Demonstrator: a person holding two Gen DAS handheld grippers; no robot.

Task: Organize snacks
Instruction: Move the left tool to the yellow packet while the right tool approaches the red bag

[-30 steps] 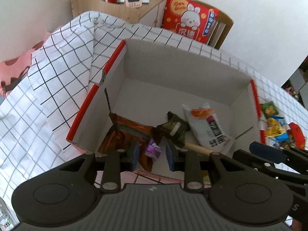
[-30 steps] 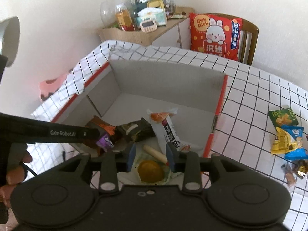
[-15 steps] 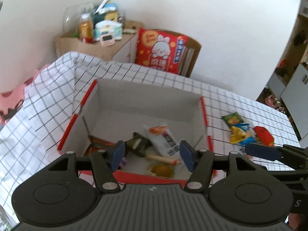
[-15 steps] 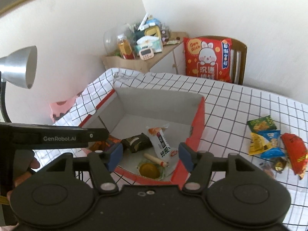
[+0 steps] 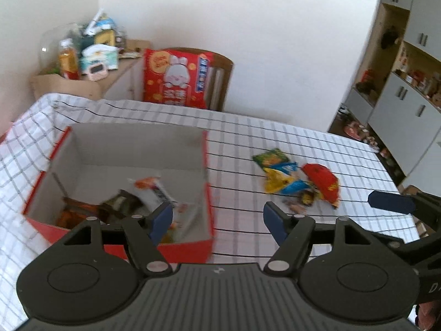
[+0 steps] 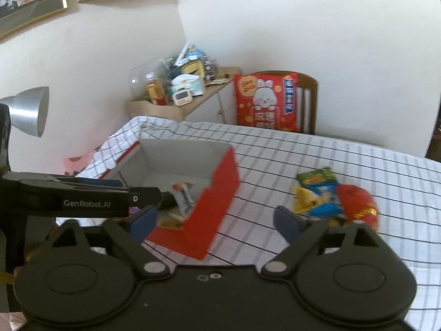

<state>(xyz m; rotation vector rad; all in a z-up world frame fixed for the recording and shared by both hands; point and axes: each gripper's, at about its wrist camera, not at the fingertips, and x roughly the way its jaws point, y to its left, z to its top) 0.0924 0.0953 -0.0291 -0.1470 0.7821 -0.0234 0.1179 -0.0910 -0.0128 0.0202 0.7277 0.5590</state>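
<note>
Snacks [image 5: 297, 182] loose on desk [image 5: 317, 143], ahead-right of both tools; left tool [image 5: 217, 218] and right tool [image 6: 215, 220] released, empty. Approach low, pinch one packet edge, drop in box [image 5: 205, 165].

A home dining room: checked tablecloth [image 5: 275, 138], wooden chair [image 6: 308, 93], framed family picture [image 6: 27, 2].

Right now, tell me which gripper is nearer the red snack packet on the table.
Right. The right gripper hangs beside the red snack packet; the left gripper is over by the red cardboard box.
</note>
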